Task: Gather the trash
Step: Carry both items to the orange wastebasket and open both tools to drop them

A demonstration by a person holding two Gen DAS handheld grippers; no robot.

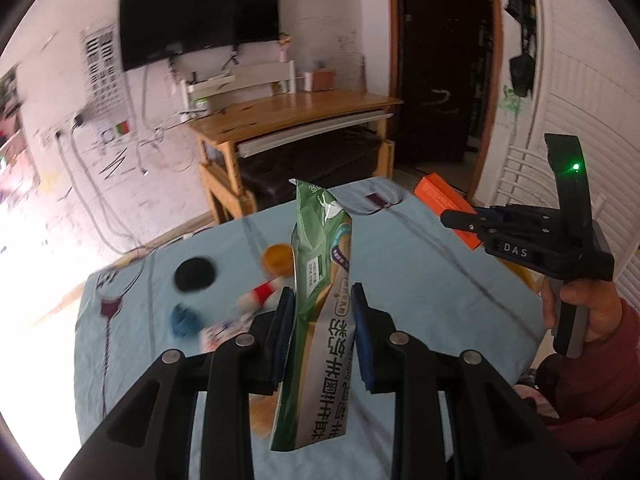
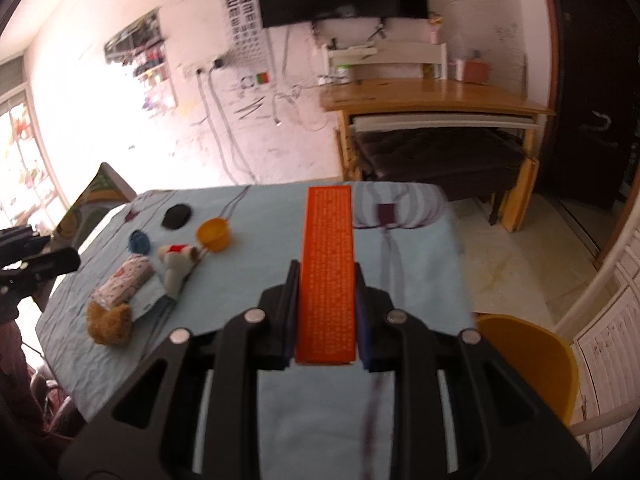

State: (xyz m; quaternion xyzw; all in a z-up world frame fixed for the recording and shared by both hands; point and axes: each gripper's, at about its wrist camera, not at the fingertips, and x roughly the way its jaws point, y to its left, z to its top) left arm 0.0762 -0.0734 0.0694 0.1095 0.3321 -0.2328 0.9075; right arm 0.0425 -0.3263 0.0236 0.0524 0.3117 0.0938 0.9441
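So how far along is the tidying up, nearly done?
Midway, I'd guess. No bin is in view, so nothing shows as thrown away. In hand: the left gripper clamps a green snack wrapper, the right gripper an orange box. On the table remain a yellow cup, soft toys and small items.

Daylight from the window [image 2: 24, 160] blows out the left side; fisheye edges bend, motion blur throughout.

Left gripper [image 1: 323, 300]: black angular linkage arms, silver round rivets, blue finger pads [image 1: 362, 320]. Right gripper [image 2: 326, 284]: identical build, body marked "DAS", green indicator light lit. Hand [image 1: 592, 308]: bare skin, dark red sleeve.
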